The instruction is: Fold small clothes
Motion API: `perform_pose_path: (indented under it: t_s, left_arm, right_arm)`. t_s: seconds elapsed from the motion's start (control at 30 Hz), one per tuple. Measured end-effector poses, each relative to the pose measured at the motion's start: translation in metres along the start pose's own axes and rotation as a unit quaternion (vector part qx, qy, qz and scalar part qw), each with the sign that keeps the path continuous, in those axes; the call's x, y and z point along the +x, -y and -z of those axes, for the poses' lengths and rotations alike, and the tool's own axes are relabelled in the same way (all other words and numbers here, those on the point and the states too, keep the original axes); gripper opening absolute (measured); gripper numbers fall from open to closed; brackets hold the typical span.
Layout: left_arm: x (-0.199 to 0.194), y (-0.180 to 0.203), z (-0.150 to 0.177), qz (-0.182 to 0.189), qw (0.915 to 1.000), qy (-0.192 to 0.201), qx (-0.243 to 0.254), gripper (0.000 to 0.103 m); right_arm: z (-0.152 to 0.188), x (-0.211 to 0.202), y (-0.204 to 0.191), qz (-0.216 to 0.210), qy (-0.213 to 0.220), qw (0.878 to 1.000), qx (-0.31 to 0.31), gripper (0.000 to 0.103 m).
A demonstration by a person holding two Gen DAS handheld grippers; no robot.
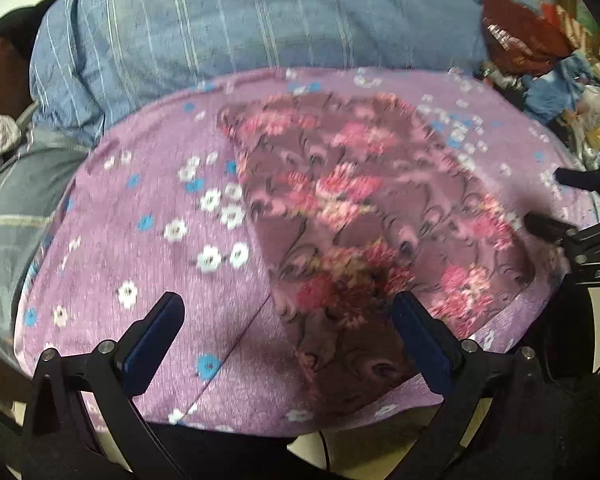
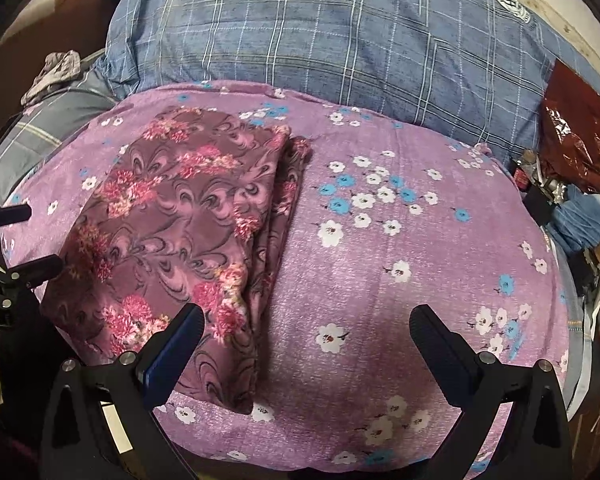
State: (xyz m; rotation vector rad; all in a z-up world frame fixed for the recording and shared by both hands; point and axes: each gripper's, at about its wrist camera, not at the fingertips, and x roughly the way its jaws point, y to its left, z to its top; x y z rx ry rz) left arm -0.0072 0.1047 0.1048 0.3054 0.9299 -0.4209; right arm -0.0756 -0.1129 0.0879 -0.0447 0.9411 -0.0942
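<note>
A folded maroon cloth with pink flowers (image 1: 364, 208) (image 2: 180, 240) lies flat on a purple flowered cushion (image 1: 140, 240) (image 2: 400, 260). My left gripper (image 1: 288, 312) hovers open over the cloth's near edge, its right finger above the cloth, nothing held. In the left wrist view the image is blurred by motion. My right gripper (image 2: 306, 322) is open above the bare cushion just right of the cloth, its left finger over the cloth's near right corner. Each gripper also shows at the side of the other's view: the right gripper (image 1: 552, 200), the left gripper (image 2: 32, 236), both open.
A blue checked pillow (image 2: 340, 48) (image 1: 220, 32) lies behind the cushion. A dark red shiny bag (image 2: 580, 136) (image 1: 512, 36) and cluttered items sit at the right. A grey crumpled cloth (image 2: 56, 72) lies at the back left. The cushion's near edge drops off below the grippers.
</note>
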Motion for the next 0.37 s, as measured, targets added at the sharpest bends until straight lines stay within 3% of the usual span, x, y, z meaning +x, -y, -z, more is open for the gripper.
perform_pose_path:
  t_s: [0.17,0.37]
  left_arm:
    - [-0.009,0.0061,-0.0052,0.01,0.9998,0.014,0.007,0.103]
    - [-0.0045,0.0092,-0.0037,-0.011,0.9998,0.008,0.016,0.103]
  right_arm:
    - [-0.0016,0.0055,-0.0029,0.0,-0.007,1.0,0.0,0.103]
    - [-0.0042,0.0058,-0.0019,0.015,-0.005,1.0,-0.004,0.103]
